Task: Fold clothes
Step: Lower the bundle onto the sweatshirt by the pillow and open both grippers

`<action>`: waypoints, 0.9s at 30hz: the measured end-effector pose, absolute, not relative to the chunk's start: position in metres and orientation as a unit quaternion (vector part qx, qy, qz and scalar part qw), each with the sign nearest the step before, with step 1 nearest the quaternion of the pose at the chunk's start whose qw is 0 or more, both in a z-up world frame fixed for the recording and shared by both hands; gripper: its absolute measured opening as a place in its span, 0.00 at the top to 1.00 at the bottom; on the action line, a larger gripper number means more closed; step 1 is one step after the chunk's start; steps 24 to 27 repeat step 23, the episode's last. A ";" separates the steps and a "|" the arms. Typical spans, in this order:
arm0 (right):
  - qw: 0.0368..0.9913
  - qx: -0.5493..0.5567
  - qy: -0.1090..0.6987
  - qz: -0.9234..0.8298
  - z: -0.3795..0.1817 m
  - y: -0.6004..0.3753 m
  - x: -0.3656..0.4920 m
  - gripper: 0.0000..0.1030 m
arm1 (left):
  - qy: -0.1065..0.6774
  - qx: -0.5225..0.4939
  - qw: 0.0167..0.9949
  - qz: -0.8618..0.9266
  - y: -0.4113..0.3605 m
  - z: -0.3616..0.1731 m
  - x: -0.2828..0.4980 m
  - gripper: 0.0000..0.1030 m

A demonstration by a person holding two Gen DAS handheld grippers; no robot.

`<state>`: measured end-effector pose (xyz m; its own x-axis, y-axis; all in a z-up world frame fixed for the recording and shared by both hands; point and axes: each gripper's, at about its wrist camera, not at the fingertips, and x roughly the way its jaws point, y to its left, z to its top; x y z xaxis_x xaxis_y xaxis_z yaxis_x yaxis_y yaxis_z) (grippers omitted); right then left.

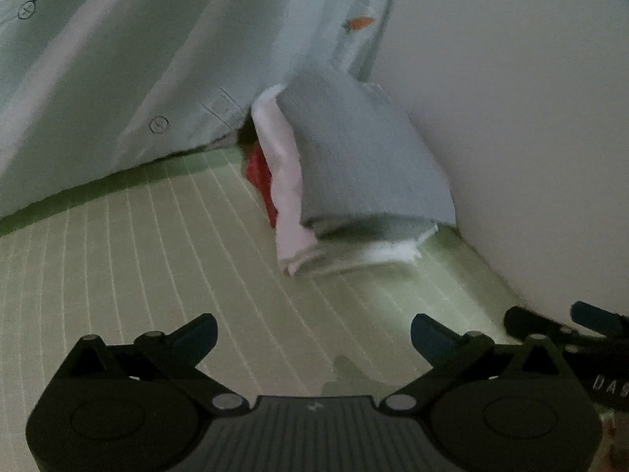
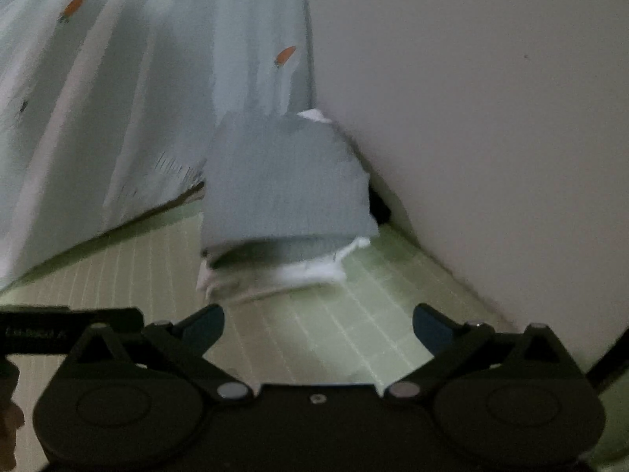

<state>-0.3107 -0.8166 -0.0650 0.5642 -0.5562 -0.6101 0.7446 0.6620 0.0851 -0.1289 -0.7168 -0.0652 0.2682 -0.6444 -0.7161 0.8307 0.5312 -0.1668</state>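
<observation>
A stack of folded clothes lies in the corner on a green lined mat (image 1: 149, 259). On top is a grey folded garment (image 1: 365, 165), with white and pale pink layers (image 1: 291, 204) under it and a red piece (image 1: 261, 181) tucked behind. My left gripper (image 1: 314, 326) is open over the mat, short of the stack, with nothing between its fingers. In the right wrist view the same grey garment (image 2: 283, 185) tops the white layers (image 2: 310, 271). My right gripper (image 2: 319, 314) is also open and empty, just in front of the stack.
A pale curtain (image 1: 157, 59) printed with carrots hangs behind the stack down to the mat. A white wall (image 1: 511, 118) closes off the right side. Part of my right gripper (image 1: 589, 318) shows at the left wrist view's right edge.
</observation>
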 end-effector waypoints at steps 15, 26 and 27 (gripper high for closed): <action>0.868 0.166 0.282 -0.373 -0.067 -0.808 -0.317 0.00 | 0.353 0.143 0.790 -0.479 -0.709 -0.063 -0.140 0.00; 0.867 0.172 0.283 -0.373 -0.068 -0.811 -0.315 0.00 | 0.355 0.144 0.793 -0.474 -0.710 -0.064 -0.136 0.00; 0.867 0.172 0.283 -0.373 -0.068 -0.811 -0.315 0.00 | 0.355 0.144 0.793 -0.474 -0.710 -0.064 -0.136 0.00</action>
